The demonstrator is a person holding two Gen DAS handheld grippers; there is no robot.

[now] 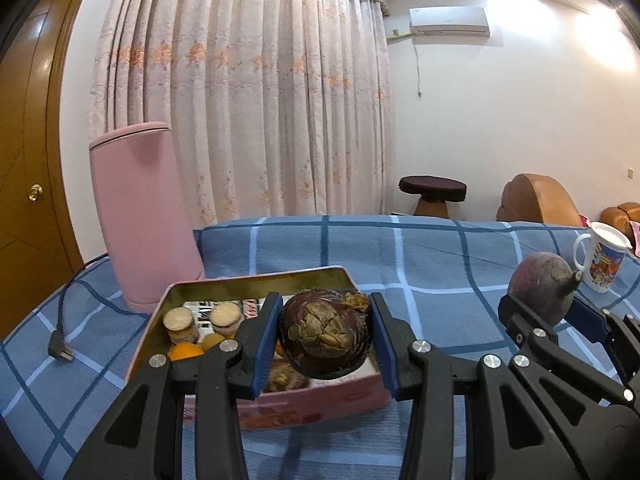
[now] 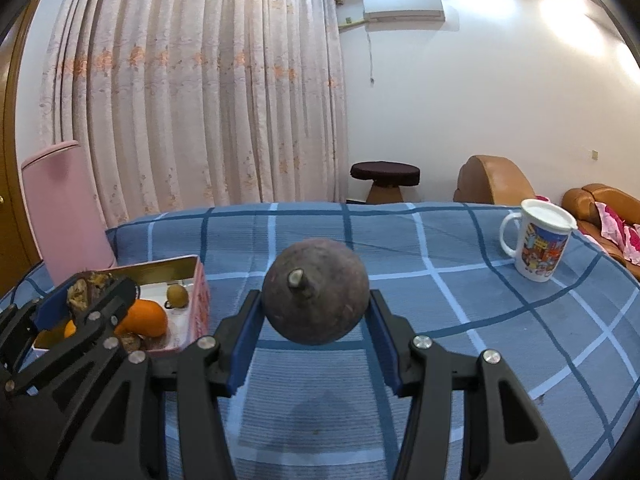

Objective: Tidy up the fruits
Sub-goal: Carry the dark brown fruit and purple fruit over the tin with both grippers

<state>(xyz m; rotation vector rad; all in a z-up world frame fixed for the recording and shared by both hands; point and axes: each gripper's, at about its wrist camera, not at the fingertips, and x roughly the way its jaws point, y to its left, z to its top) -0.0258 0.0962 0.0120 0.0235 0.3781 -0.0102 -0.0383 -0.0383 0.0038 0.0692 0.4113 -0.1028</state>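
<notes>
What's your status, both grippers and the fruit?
Left gripper shut on dark mangosteen, held above pink tin. Right gripper shut on second mangosteen, over the bare tablecloth. Path to tin looks unobstructed.

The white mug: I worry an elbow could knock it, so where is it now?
In the right wrist view the white mug stands upright at the far right of the blue checked cloth, apart from both grippers and the tin.

Black angular claw [image 1: 324, 344] linkages, silver screws, blue pads [image 1: 264, 344].
</notes>
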